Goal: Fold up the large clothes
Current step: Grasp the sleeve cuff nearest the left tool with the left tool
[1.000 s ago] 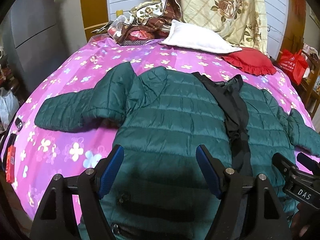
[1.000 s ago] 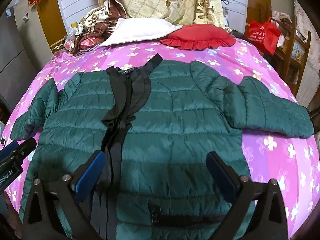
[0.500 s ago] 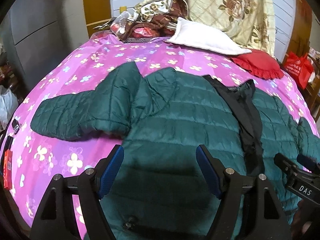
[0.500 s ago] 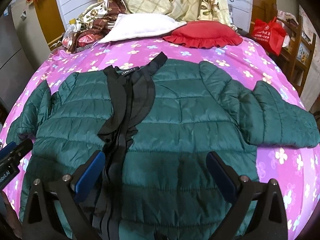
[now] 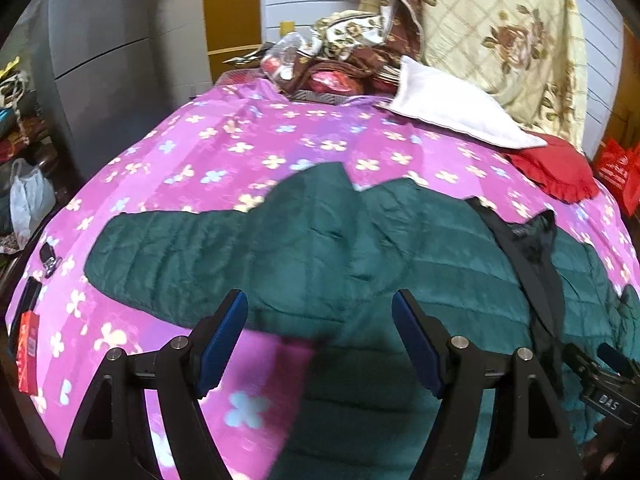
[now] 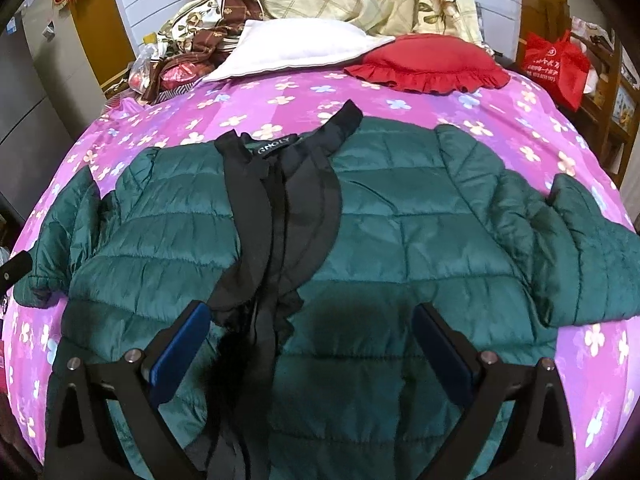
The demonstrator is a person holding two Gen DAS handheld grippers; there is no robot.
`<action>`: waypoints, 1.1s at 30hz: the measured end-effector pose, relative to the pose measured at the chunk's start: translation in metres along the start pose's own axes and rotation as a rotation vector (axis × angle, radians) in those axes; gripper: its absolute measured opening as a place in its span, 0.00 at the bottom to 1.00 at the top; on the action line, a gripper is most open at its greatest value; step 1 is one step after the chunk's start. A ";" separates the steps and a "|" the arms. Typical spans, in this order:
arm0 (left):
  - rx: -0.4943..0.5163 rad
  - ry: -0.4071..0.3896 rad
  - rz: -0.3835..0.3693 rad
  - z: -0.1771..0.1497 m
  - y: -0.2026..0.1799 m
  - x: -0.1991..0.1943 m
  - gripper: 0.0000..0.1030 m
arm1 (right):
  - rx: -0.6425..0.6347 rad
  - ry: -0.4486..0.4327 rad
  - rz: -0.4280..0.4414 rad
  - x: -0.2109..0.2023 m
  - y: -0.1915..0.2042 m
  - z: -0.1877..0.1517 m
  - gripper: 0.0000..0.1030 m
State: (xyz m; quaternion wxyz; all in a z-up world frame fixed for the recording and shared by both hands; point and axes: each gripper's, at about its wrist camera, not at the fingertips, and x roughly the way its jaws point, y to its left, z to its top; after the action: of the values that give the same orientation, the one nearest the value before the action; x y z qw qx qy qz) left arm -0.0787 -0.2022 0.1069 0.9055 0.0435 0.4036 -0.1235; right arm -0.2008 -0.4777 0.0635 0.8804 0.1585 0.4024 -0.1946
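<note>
Left gripper spread wide, blue pads holding nothing, poised above the near left part of the green puffer jacket where its left sleeve meets the body; right gripper likewise spread and empty, hanging over the jacket's near middle by the black placket. Jacket lying flat, front up, across the pink flowered bedspread, both sleeves stretched out sideways, collar toward the far end. Beyond the collar, a white pillow and a red ruffled cushion touching each other, with a heap of brown patterned bedding further left and a cream floral quilt propped against the wall. Small dark key fob and a red packet on the bedspread's left edge, clear of the sleeve. Red bag at far right, off the bed
</note>
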 end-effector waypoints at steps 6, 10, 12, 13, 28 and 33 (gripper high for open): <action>-0.086 -0.005 0.021 0.014 0.052 0.010 0.53 | -0.012 0.032 0.004 0.006 0.004 -0.002 0.99; -0.183 -0.018 0.077 0.022 0.103 0.020 0.53 | -0.013 0.047 0.008 0.007 0.005 -0.003 0.99; -0.258 0.005 0.109 0.024 0.138 0.033 0.53 | -0.014 0.054 0.009 0.008 0.005 -0.004 0.99; -0.283 0.011 0.119 0.024 0.150 0.039 0.53 | -0.015 0.059 0.011 0.009 0.005 -0.004 0.99; -0.541 0.109 0.277 0.003 0.270 0.117 0.53 | -0.030 0.051 0.021 0.004 0.009 -0.006 0.99; -0.543 0.084 0.285 0.005 0.271 0.123 0.31 | -0.032 0.058 0.021 0.005 0.010 -0.006 0.99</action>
State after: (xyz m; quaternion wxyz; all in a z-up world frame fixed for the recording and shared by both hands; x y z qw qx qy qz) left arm 0.0746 0.0353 0.0135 0.8748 -0.1390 0.4486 0.1191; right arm -0.1970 -0.4678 0.0567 0.8727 0.1543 0.4290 -0.1745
